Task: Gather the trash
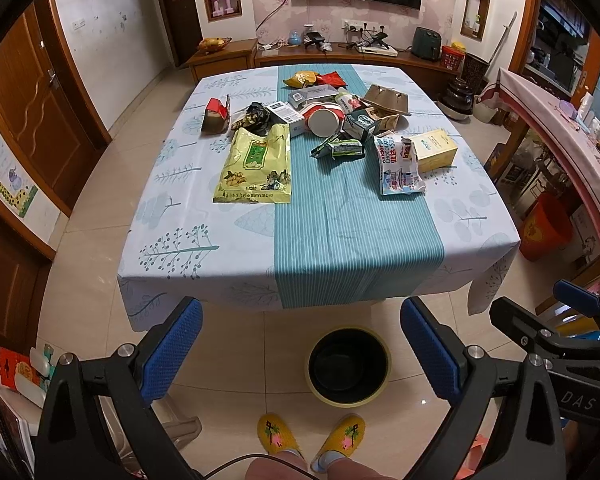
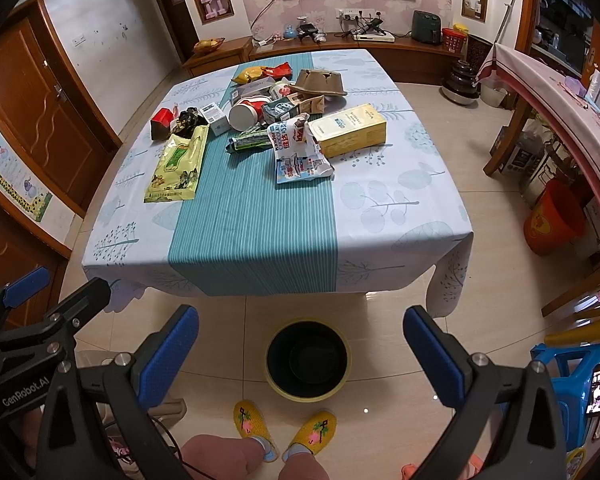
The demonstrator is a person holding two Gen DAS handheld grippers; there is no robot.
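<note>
Trash lies piled on the far half of the table (image 1: 340,240) (image 2: 260,236): a yellow-green bag (image 1: 256,166) (image 2: 178,162), a Kinder wrapper (image 1: 398,164) (image 2: 300,152), a yellow box (image 1: 436,150) (image 2: 350,130), a white cup (image 1: 324,120) (image 2: 244,114), a red carton (image 1: 216,114) and a brown paper tray (image 1: 388,98). On the floor before the table stands a black bin (image 1: 374,392) (image 2: 308,396) with a yellow rim. My left gripper (image 1: 300,352) hangs open above the bin, holding nothing. Beside it my right gripper (image 2: 300,356) is open and holds nothing too.
A person's feet in yellow slippers (image 1: 312,436) stand just behind the bin. An orange bucket (image 2: 556,216) and a second table (image 1: 560,128) are at the right, with a blue stool (image 2: 572,368) nearer. Wooden doors line the left wall.
</note>
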